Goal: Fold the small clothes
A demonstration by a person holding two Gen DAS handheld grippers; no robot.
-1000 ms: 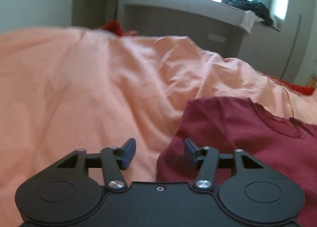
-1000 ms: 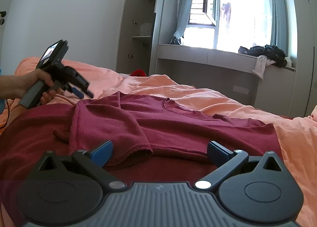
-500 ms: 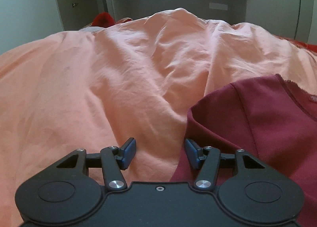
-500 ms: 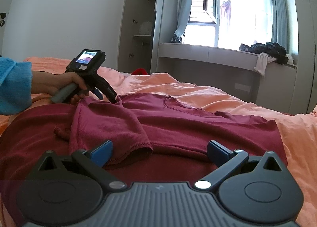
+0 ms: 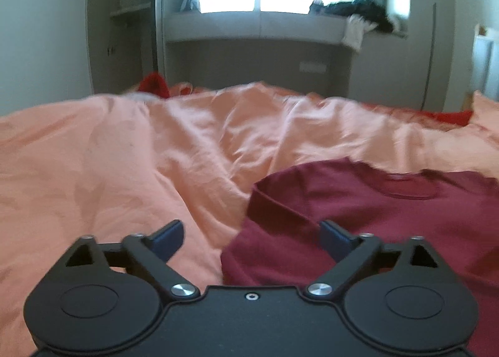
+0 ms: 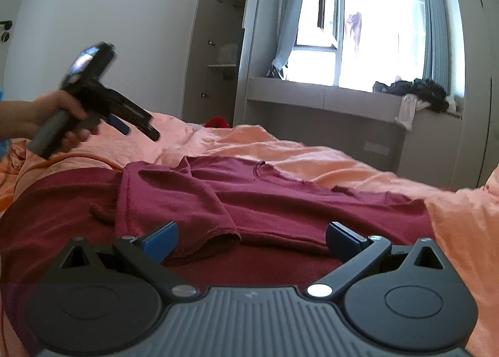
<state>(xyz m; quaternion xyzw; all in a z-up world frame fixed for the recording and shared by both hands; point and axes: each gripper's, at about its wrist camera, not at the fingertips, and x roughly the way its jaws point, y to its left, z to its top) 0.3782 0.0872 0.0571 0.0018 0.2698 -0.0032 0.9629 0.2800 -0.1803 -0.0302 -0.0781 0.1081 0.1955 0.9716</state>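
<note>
A maroon shirt (image 6: 280, 198) lies flat on the bed, its left sleeve (image 6: 174, 201) folded in over the body. In the left wrist view the shirt (image 5: 374, 216) fills the lower right. My left gripper (image 5: 249, 232) hangs above the shirt's shoulder edge with its jaws opening wide and nothing pressed between them. In the right wrist view a hand (image 6: 62, 113) holds the left gripper (image 6: 138, 130) raised over the bed's left side. My right gripper (image 6: 251, 235) is open and low at the shirt's near hem, with the sleeve's cuff lying in front of its left finger.
An orange sheet (image 5: 124, 154) covers the bed. A darker red cloth (image 6: 56, 201) lies under the shirt on the left. Beyond the bed are an open wardrobe (image 6: 224, 63), a window bench (image 6: 312, 98) with dark clothes (image 6: 414, 91), and something red (image 5: 152, 84).
The left gripper has lifted off the shirt's shoulder and drawn back to the left, and its jaws have spread much wider. The right gripper has stayed in place.
</note>
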